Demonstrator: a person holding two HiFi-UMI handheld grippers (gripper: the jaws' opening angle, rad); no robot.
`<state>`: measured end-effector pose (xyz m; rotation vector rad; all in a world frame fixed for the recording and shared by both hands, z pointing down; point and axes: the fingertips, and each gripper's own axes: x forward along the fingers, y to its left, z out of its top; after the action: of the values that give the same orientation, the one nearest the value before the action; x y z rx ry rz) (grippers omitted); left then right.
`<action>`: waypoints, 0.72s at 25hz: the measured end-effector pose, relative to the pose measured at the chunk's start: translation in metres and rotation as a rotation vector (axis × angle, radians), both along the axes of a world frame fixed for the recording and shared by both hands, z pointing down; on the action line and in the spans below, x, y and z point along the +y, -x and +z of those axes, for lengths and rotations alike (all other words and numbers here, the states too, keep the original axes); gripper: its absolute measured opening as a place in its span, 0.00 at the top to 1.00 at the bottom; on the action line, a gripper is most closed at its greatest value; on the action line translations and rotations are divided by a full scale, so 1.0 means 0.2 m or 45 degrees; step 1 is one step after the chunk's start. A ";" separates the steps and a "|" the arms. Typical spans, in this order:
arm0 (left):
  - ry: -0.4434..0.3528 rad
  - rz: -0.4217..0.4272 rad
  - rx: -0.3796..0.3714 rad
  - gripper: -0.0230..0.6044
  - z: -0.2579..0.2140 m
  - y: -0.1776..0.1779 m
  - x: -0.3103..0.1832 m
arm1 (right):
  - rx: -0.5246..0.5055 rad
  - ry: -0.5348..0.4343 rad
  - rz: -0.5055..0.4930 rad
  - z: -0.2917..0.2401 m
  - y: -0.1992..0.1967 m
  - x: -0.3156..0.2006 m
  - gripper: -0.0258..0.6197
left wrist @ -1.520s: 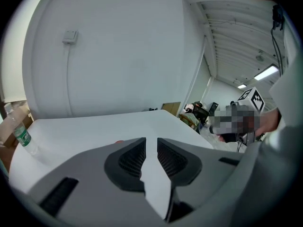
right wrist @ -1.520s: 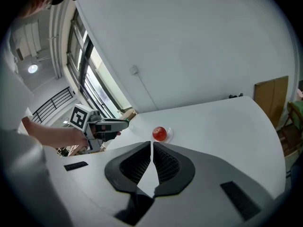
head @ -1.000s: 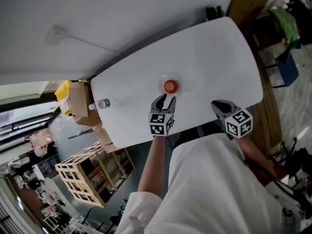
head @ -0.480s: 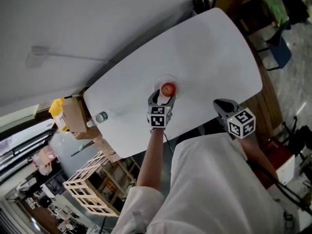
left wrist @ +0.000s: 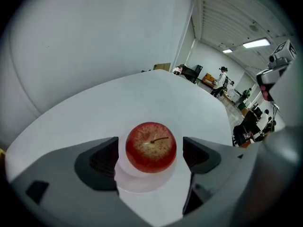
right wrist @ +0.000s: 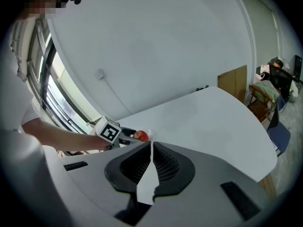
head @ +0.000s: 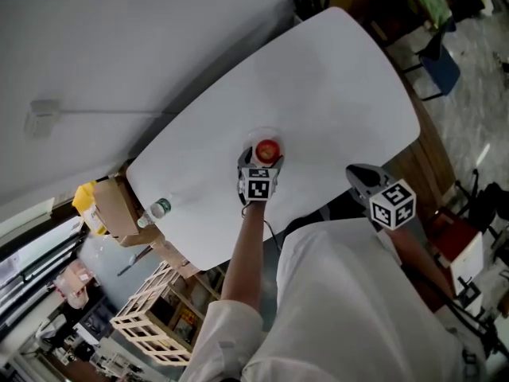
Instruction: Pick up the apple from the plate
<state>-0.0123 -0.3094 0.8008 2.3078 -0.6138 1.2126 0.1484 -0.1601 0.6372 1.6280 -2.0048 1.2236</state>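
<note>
Viewing angle: the head view looks steeply down on a white table (head: 334,94) that runs from the lower left to the upper right of the frame.
Apple: 1 red apple (head: 269,150), stem up, stands just left of centre in the head view; in the left gripper view it fills the lower centre (left wrist: 151,147).
Plate: a small white plate (left wrist: 135,186) lies under the apple, its rim showing below and beside the fruit; in the head view only a pale rim (head: 262,132) shows above the apple.
Left gripper: the left gripper (left wrist: 150,155) points down at the plate, its 2 jaws spread wide and just now opening; the apple stands between them, with a thin strip of white visible on each side, so neither pad (left wrist: 105,161) presses on it and nothing is gripped.
Right gripper: the right gripper (right wrist: 150,161) sits at the right of the head view (head: 359,175), over the table's near edge and well apart from the plate; its jaws are drawn together to a narrow slit with nothing between them.
Marker cubes: 1 on each gripper, left (head: 258,185) and right (head: 394,203).
Surroundings: a bottle (head: 155,211) lies at the table's left end; a cardboard box (head: 111,209) and a wooden crate (head: 155,317) occupy the lower left of the head view.
</note>
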 end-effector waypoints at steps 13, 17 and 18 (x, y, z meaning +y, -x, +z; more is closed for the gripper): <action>0.043 -0.008 0.091 0.39 -0.02 -0.03 0.01 | 0.022 0.002 0.041 -0.01 0.02 0.04 0.90; 0.047 -0.032 0.136 0.39 -0.08 -0.02 0.01 | 0.037 -0.018 0.023 -0.03 0.04 0.02 0.90; 0.053 -0.041 0.153 0.39 -0.10 -0.02 0.02 | 0.040 -0.022 0.023 -0.04 0.04 0.02 0.90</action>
<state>-0.0083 -0.3057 0.7808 2.3070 -0.5755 1.0538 0.1395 -0.1568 0.6293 1.6663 -1.9920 1.1828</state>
